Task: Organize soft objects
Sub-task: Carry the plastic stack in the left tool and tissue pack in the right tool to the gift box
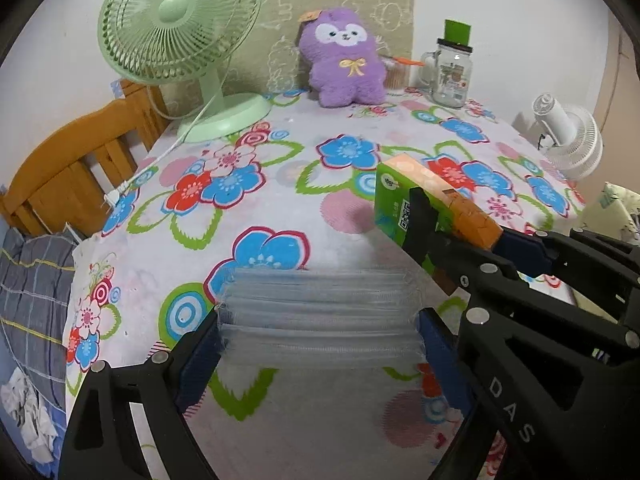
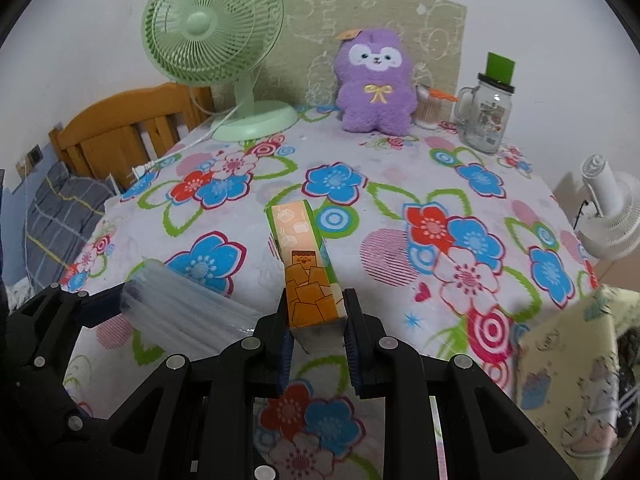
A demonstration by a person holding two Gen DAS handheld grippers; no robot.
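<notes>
A flat pack in clear wrap [image 1: 320, 312] sits crosswise between the blue pads of my left gripper [image 1: 320, 320], which is shut on it above the flowered tablecloth [image 1: 280, 200]. To its right, my right gripper [image 1: 464, 220] is shut on a green and orange tissue pack [image 1: 404, 184]. In the right wrist view the tissue pack [image 2: 304, 264] points away from me, its near end pinched in my right gripper [image 2: 318, 310]. The clear pack [image 2: 180, 304] is at the lower left, held by my left gripper [image 2: 176, 316]. A purple plush toy [image 2: 374, 80] stands upright at the table's back.
A green desk fan [image 1: 180, 40] stands at the back left, its cord trailing off the table. A glass jar [image 1: 452, 72] stands at the back right. A white fan [image 1: 568, 136] is off the right edge, a wooden headboard [image 1: 72, 176] on the left, and a pale yellow patterned box [image 2: 572, 360] at the near right.
</notes>
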